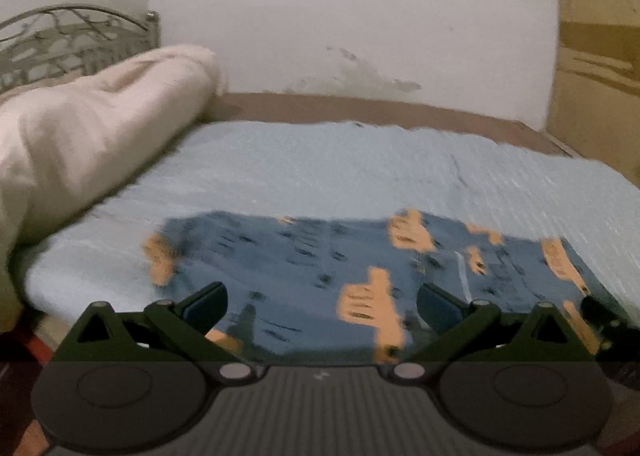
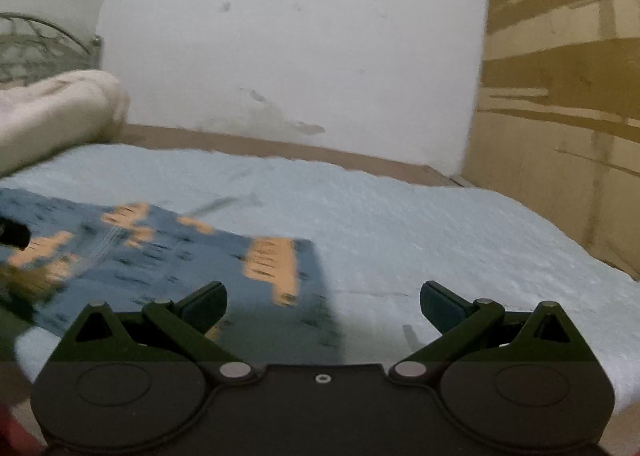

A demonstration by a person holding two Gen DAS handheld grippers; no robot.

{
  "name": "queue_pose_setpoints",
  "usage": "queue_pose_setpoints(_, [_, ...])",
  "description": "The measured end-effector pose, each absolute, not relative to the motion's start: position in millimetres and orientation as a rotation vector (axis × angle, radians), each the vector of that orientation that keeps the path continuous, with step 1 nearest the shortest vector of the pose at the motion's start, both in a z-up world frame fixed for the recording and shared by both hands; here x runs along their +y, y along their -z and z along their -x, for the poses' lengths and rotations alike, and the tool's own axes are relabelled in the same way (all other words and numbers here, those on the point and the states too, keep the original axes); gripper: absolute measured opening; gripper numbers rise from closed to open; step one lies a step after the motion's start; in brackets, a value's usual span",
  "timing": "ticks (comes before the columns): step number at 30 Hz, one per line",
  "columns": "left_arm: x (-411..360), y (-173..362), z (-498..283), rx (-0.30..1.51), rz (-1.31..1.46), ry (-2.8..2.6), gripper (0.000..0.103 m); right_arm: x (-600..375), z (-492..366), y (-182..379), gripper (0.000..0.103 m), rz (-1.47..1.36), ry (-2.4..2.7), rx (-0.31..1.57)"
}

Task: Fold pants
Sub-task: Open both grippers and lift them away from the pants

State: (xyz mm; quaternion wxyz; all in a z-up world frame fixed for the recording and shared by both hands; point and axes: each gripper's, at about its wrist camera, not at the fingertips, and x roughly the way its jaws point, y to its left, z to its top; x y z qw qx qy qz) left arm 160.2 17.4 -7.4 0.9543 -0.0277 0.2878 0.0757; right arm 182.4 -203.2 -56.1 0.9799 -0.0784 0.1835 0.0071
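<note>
Blue pants (image 1: 304,268) with orange thumbs-up prints lie flat on the light blue bed cover (image 1: 340,168). My left gripper (image 1: 322,306) is open and empty, just above the near edge of the pants. In the right wrist view the pants (image 2: 168,260) lie to the left, their right edge ending near the middle. My right gripper (image 2: 323,306) is open and empty, over the right edge of the pants and the bare cover (image 2: 440,236). The right gripper's tip shows in the left wrist view (image 1: 604,316) at the pants' right end.
A rolled cream blanket (image 1: 92,136) lies at the left of the bed, before a metal headboard (image 1: 72,40). A white wall (image 1: 352,24) stands behind the bed. A wooden cabinet (image 2: 560,116) stands at the right.
</note>
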Motion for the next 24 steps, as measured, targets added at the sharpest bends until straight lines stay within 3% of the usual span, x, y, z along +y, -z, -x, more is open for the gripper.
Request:
queue_pose_setpoints(11, [99.6,18.3,-160.9,0.596,0.137,-0.29,0.102,-113.0,-221.8,60.0,0.102,0.221,-0.223,0.375])
queue_pose_setpoints(19, [144.1,36.9,-180.7,0.562,0.291,-0.251,0.102,-103.1,-232.8,83.8,0.102,0.215,-0.231,0.404])
queue_pose_setpoints(24, [156.3,44.2,-192.9,0.566,0.373,-0.213,0.084,-105.8,-233.9,91.9,0.102,0.199,-0.236,0.398])
